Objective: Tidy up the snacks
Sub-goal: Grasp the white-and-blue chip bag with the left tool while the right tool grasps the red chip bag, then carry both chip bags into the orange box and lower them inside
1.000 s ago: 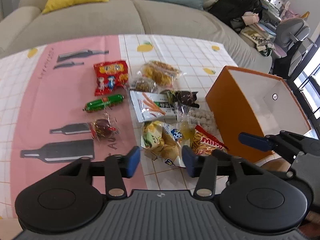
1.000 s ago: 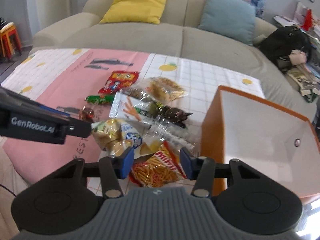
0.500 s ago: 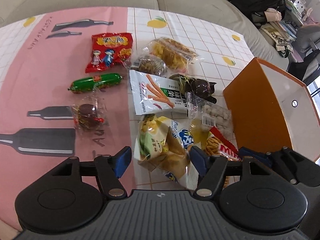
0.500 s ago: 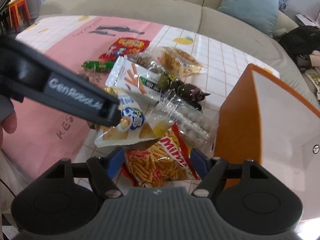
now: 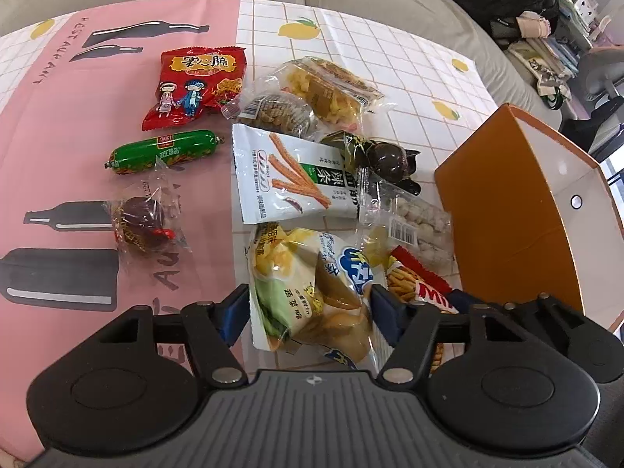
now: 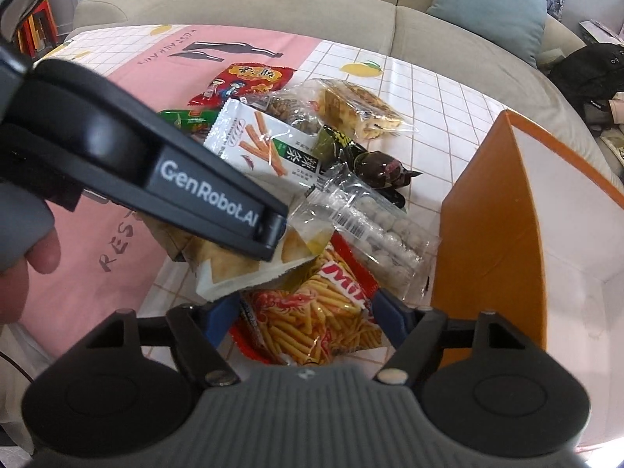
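Snacks lie heaped on the tablecloth beside the open orange box (image 5: 503, 210). The left gripper (image 5: 310, 312) straddles the crinkly yellow-green chip bag (image 5: 308, 296), while the right gripper (image 6: 308, 312) straddles the red fries packet (image 6: 316, 316) – both have just been narrowing (pads seemingly not yet pressing).

You have a loose heap of snacks on the tablecloth (image 5: 319, 15), toward its right side. The red cartoon packet (image 5: 195, 85) lies flat, farthest toward the sofa-side edge, with the green sausage (image 5: 163, 152) just nearer you. The white stick-snack bag (image 5: 288, 179) sits mid-heap, face up. The crumpled yellow-green chip bag (image 5: 304, 296) and the red fries packet (image 6: 312, 316) lie nearest the edge on your side. The orange box (image 5: 503, 210) stands open at the right edge.
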Demonstrator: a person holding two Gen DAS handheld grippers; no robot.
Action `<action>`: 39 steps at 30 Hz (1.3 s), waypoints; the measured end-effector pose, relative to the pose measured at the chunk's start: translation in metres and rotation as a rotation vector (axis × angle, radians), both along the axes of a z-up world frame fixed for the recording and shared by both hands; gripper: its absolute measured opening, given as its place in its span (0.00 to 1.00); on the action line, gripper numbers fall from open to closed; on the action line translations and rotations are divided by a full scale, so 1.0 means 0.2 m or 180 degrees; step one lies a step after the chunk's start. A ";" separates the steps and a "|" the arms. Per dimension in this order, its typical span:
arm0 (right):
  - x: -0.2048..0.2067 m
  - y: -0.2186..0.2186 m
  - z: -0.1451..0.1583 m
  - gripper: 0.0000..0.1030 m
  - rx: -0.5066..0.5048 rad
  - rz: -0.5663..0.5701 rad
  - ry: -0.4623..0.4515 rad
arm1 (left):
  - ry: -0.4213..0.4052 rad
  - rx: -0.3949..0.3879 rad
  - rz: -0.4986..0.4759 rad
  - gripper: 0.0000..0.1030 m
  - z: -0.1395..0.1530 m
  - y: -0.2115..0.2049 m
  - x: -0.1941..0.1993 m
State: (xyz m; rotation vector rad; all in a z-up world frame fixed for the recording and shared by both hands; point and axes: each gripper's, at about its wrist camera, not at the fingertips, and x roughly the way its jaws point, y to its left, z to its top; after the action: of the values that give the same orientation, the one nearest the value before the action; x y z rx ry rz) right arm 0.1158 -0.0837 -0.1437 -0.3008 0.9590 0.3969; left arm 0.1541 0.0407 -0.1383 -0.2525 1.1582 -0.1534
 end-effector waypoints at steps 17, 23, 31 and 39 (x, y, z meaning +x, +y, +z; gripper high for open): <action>0.00 -0.04 0.08 0.18 0.0209 -0.0197 -0.0037 | -0.0281 0.0143 0.0099 0.54 0.18 0.06 -0.12; -0.02 -0.06 0.17 0.17 0.0374 -0.0235 -0.0093 | -0.0395 0.0236 0.0154 0.54 0.28 0.11 -0.19; -0.07 -0.13 0.40 0.15 0.0796 -0.0281 -0.0178 | -0.0601 0.0335 0.0199 0.54 0.46 0.14 -0.28; -0.13 -0.24 0.68 0.14 0.0875 -0.0264 -0.0581 | -0.0934 0.0408 -0.0052 0.54 0.68 0.01 -0.32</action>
State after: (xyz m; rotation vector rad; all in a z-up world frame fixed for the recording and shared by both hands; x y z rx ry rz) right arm 0.0903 -0.1318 -0.0081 -0.0457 0.7251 0.4125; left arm 0.0910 0.0426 -0.0017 -0.1024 0.8747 -0.1253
